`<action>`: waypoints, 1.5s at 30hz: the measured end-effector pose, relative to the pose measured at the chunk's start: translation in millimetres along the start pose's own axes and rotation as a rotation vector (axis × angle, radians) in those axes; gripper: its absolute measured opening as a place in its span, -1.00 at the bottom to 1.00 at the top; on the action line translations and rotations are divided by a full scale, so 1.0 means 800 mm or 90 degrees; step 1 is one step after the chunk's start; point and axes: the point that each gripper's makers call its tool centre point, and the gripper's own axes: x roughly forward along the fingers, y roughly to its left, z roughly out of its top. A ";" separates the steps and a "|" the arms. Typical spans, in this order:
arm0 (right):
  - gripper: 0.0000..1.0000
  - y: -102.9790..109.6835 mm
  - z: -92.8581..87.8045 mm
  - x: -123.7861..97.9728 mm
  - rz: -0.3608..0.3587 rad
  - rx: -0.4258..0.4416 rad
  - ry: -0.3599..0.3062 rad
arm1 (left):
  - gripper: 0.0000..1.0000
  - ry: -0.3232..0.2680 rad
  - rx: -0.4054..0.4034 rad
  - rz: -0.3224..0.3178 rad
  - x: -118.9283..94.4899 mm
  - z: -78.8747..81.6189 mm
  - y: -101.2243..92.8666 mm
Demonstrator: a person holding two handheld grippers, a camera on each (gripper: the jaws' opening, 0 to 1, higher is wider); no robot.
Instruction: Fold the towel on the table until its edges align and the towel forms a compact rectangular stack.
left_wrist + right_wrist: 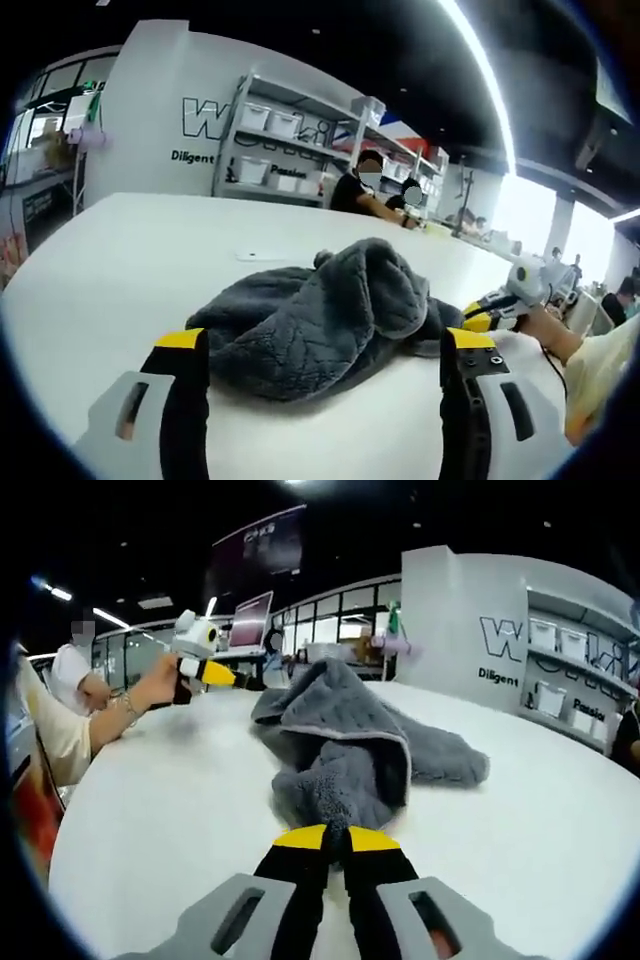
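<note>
One grey towel [320, 315], quilted on one face and fleecy on the other, lies crumpled in a loose heap on the white counter [130, 270]; no edges are aligned; one part is humped up above the rest, with flatter flaps spreading outward over the counter.

Left claw [325, 350]: jaws wide apart, yellow-tipped, black inside, standing either side of the heap's near edge; nothing is between them but the towel's margin and bare counter; whether either tip touches cloth cannot be told.

Right claw [337, 840]: jaws brought together on a fold at the towel's [350, 745] near end; a dark tuft of cloth shows pinched between the yellow tips; the cloth rises from the counter [160, 810] toward the tips.

In the left gripper view the right claw [478, 315] appears at the towel's far right side, yellow tips against the cloth, held by a person's hand [545, 325]. In the right gripper view the left claw [225, 676] appears beyond the towel at upper left, held in a hand [160, 685] with a bracelet at the wrist; it seems just short of the cloth.

Surroundings: a white wall with dark lettering [205, 120]; a metal shelf rack [290, 150] carrying pale bins; seated people at the counter's far end [365, 190]; a monitor [250, 620] beyond the counter.
</note>
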 end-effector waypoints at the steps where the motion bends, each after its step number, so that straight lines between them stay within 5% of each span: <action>1: -0.97 -0.001 0.005 -0.002 -0.001 0.004 -0.012 | 0.87 0.001 0.000 0.000 0.000 -0.001 0.000; 15: -0.98 -0.023 0.060 -0.040 -0.046 0.020 -0.129 | 0.86 0.019 0.000 0.005 0.004 -0.008 0.004; 24: -0.98 -0.056 0.080 -0.067 -0.117 0.039 -0.183 | 0.85 0.020 0.001 0.009 0.003 -0.009 0.005; 31: -0.98 -0.080 0.075 -0.080 -0.150 0.110 -0.206 | 0.84 0.026 -0.001 0.004 0.004 -0.012 0.004; 45: -0.98 -0.109 0.065 -0.098 -0.231 0.129 -0.194 | 0.77 0.001 0.001 0.005 -0.001 0.000 0.001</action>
